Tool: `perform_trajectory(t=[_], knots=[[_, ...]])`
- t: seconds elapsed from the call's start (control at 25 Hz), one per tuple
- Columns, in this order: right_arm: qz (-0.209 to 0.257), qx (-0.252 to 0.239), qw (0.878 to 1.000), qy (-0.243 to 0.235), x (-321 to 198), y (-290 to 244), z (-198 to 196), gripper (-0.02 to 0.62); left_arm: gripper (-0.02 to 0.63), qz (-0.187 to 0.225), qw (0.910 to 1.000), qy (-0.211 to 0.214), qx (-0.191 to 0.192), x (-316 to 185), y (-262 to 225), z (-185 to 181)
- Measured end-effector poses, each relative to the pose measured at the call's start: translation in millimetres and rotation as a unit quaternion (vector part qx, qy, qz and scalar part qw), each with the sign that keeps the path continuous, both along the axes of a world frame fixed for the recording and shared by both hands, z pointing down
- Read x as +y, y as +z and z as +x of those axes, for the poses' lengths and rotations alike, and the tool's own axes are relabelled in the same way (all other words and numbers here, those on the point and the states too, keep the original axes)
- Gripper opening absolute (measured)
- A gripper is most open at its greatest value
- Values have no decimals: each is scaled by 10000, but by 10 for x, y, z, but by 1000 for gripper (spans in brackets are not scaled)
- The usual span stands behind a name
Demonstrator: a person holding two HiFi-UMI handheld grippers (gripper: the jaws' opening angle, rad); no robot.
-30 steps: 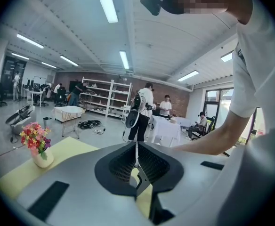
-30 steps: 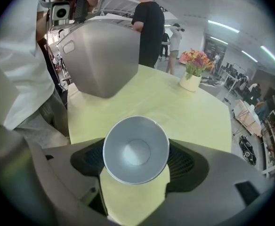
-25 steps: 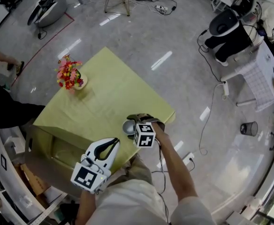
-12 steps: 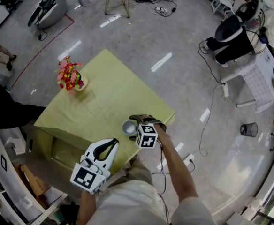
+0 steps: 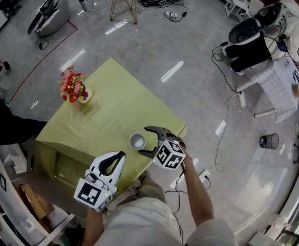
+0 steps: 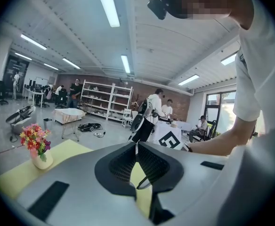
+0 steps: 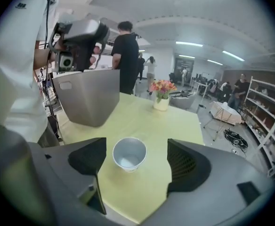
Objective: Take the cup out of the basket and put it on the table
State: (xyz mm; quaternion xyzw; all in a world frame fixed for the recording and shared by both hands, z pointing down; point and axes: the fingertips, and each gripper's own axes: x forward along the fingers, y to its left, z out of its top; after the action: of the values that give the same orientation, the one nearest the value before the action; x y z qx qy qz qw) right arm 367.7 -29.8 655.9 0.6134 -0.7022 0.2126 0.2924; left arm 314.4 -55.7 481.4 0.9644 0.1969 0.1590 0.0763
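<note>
Yellow-green cloth covers the table (image 5: 113,101), smooth w/ faint creases, square top seen corner-on in head view. Metal cup (image 5: 137,141), round, silvery, mouth up, stands on the cloth nr the table's near edge. Right gripper (image 5: 147,141): black curved jaws spread wide, tips just beside the cup, no contact visible. Its marker cube (image 5: 170,156) sits behind the jaws. Left gripper (image 5: 120,157), white shell w/ black pads, hangs over the near table edge, apart from the cup. Vase w/ red & pink flowers (image 5: 76,85) stands by the far left edge. Floor (image 5: 190,45) is glossy grey.

Left gripper view: left gripper (image 6: 136,145) has its jaws pressed together at the tips, nothing pinched. Ribbed black pads leave a leaf-shaped gap behind the tips, yellow cloth showing thru. Vase (image 6: 39,157) is pale and rounded, at left on the table.

Right gripper view: right gripper (image 7: 136,161) jaws stand far apart & have just been opening. Cup (image 7: 129,153) shows btw them, upright on the cloth, touched by neither pad. It tapers to a narrower base, dull brushed metal inside. Pads (image 7: 187,166) are black, finely ribbed. Left gripper (image 7: 88,98), a grey wedge, hangs beyond the cup at left. Vase (image 7: 161,101) stands further back.
</note>
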Motion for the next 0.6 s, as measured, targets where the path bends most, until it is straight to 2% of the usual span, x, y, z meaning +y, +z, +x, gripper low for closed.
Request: perform_trajectory(t=[0.12, 0.16, 0.36, 0.48, 0.6], knots=[[455, -50, 9988, 151, 53, -323, -55, 402, 25, 21, 10000, 33, 19, 23, -18, -7], [641, -75, 9977, 214, 73, -446, -82, 380, 23, 21, 10000, 46, 42, 34, -27, -10], [1460, -158, 9876, 547, 211, -1066, -248, 242, 23, 7, 9997, 166, 186, 88, -69, -64], [1820, -152, 9803, 745, 313, -1315, -344, 100, 25, -2, 9994, 241, 234, 127, -62, -121], [2011, -279, 9754, 861, 381, -1428, -465, 40, 25, -31, 9992, 285, 286, 164, -60, -173]])
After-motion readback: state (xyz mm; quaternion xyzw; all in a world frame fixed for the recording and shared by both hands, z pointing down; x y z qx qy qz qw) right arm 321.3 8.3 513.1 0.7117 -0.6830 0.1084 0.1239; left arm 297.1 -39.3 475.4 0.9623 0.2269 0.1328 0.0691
